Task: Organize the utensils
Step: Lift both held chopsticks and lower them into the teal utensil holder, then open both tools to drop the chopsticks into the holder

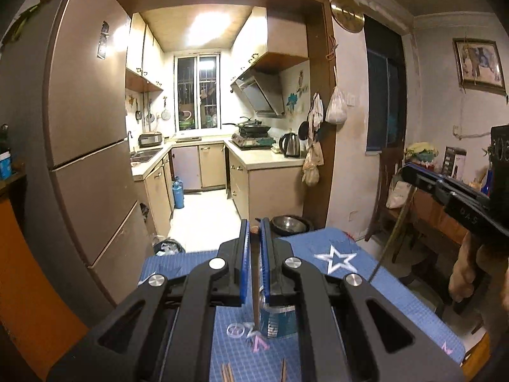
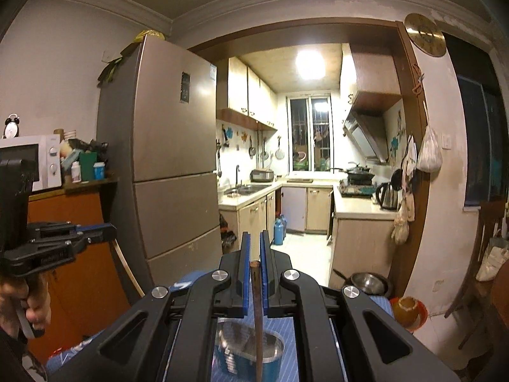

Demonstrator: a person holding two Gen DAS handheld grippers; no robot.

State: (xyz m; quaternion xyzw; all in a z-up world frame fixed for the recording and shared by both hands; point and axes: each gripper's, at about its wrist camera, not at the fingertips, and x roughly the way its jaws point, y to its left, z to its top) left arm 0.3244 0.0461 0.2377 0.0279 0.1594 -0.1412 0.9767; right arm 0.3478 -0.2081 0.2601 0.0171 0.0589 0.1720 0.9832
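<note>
Above the blue cup (image 2: pixel 248 347), a chopstick (image 2: pixel 257 312) hanging, cup contents unclear

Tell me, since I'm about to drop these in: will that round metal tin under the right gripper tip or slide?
The metal tin looks squat and wide-mouthed, so tipping seems unlikely. It looks thin-walled and probably light, so a chopstick knocking its rim might slide it on the cloth.

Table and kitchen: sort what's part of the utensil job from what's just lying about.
Job: left gripper shut on a chopstick; right gripper shut on another chopstick; metal cup; loose chopsticks.
Lying about: kettle, steel bowl, fridge.
</note>
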